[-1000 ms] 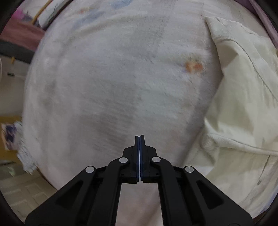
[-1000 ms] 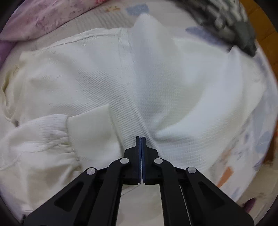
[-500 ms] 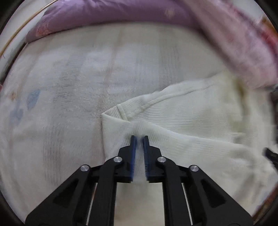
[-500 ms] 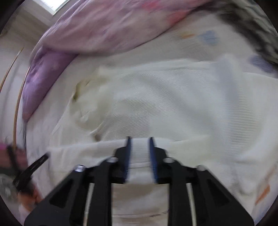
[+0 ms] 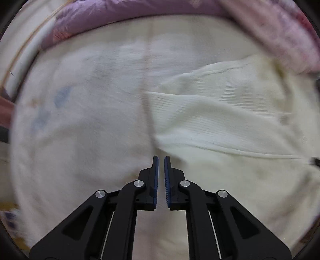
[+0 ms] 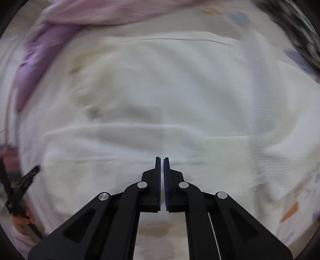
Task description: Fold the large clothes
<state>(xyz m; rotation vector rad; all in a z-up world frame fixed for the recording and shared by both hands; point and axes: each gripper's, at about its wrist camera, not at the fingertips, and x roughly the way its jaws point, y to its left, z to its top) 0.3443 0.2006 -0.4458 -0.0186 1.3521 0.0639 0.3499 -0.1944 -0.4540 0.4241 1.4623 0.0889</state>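
A cream ribbed knit garment (image 5: pixel 220 112) lies spread on the bed, filling the right half of the left wrist view and most of the right wrist view (image 6: pixel 170 96). My left gripper (image 5: pixel 161 159) hovers just off the garment's left edge, its jaws a narrow slit apart and empty. My right gripper (image 6: pixel 162 159) hovers over the garment's near folded band, its jaws almost closed with a thin gap and nothing between them. The left gripper also shows at the left edge of the right wrist view (image 6: pixel 22 186). Both views are motion-blurred.
A pale patterned blanket (image 5: pixel 84 124) covers the bed under the garment. A purple-pink quilt (image 5: pixel 120 18) lies along the far edge and shows in the right wrist view (image 6: pixel 40 66). A dark patterned cloth (image 6: pixel 300 32) sits at the far right.
Both grippers opened from fully shut, then narrowed again. Both views swung toward the head of the bed. The left gripper shifted left, off the garment's corner.
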